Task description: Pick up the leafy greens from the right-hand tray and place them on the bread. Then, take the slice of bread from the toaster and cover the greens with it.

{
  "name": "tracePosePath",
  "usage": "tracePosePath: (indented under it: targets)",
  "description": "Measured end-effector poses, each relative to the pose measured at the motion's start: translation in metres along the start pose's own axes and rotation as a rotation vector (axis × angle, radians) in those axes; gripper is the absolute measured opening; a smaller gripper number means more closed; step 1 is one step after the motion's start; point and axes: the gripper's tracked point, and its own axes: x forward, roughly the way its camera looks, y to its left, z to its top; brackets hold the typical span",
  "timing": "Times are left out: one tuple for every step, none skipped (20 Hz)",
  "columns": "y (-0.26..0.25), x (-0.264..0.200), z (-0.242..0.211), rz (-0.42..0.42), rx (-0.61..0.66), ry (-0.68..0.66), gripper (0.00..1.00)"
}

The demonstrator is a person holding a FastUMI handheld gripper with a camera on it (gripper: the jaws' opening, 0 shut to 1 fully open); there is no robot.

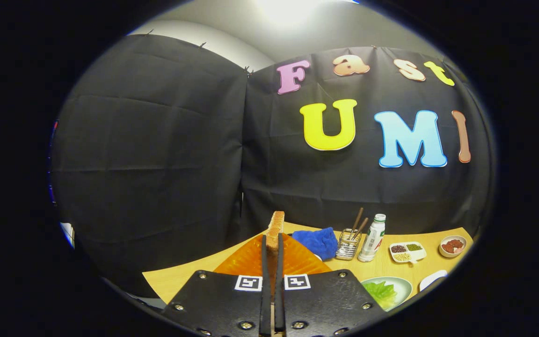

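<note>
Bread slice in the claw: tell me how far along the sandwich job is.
Done: the claw is shut on the bread slice, held upright on edge between its fingers, above the orange mat. Leafy greens lie on a pale green plate to the right; whether those are already on bread is unclear. Left: laying the slice over the greens.

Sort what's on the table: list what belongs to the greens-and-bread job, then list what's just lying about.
Job things:
- slice of bread, clamped edge-on between the fingers of the gripper
- leafy greens on a pale plate

Lying about:
- orange mat
- blue cloth
- wire basket with chopsticks
- white bottle
- divided dish of beans
- small bowl
</note>
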Motion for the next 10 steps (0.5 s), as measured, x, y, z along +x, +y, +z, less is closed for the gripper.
tracePosePath:
  targets:
    - [-0.001,-0.002,0.006,0.005,-0.003,-0.007,0.03]
    - [-0.005,-0.005,0.012,0.001,-0.002,-0.015,0.03]
    - [-0.010,-0.007,0.016,-0.004,-0.004,-0.021,0.03]
    - [-0.015,-0.010,0.019,-0.007,-0.001,-0.024,0.03]
    - [-0.021,-0.013,0.020,-0.007,0.002,-0.021,0.03]
    - [-0.027,-0.016,0.020,-0.011,0.000,-0.018,0.03]
    - [-0.034,-0.021,0.020,-0.014,-0.004,-0.017,0.03]
    - [-0.042,-0.024,0.018,-0.021,-0.007,-0.012,0.03]
    - [-0.051,-0.029,0.017,-0.033,-0.007,-0.015,0.03]
    - [-0.059,-0.031,0.015,-0.049,-0.013,-0.015,0.03]
